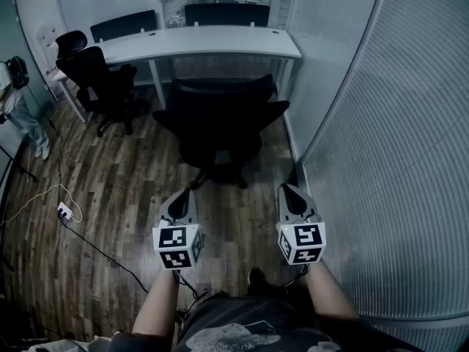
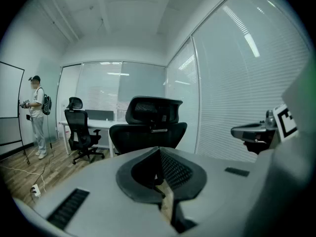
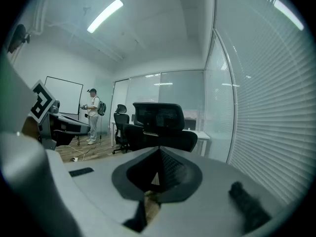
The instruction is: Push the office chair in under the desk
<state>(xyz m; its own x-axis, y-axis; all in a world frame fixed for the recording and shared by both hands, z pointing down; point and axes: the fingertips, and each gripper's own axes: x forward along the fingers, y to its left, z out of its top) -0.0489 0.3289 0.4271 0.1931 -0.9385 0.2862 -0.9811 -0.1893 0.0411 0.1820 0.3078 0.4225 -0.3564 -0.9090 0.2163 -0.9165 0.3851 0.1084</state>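
Both grippers are held low over the wood floor [image 1: 117, 196], side by side and well apart. The left gripper [image 1: 179, 195] has its jaws fully closed with nothing between them. The right gripper [image 1: 287, 191] is the same, pads together and empty. Neither touches anything.

The black office chair [image 1: 220, 123] stands at 12 o'clock from the grippers, its backrest turned toward them and its wheeled base on the floor a little way ahead of the jaw tips. It sits before the right half of the white desk [image 1: 198, 42], which runs across the room behind it. From here the seat appears to be in front of the desk edge rather than beneath it.

At 10 o'clock a 2nd black chair [image 1: 99, 79] is parked by the desk's left end. Farther left, at about 9 o'clock, a person [image 1: 18, 116] stands near the wall. A white power strip [image 1: 64, 211] lies on the floor at 9 o'clock from the left gripper, with a dark cable [image 1: 102, 251] trailing from it. A glass wall with blinds [image 1: 396, 160] fills the 3 o'clock side.
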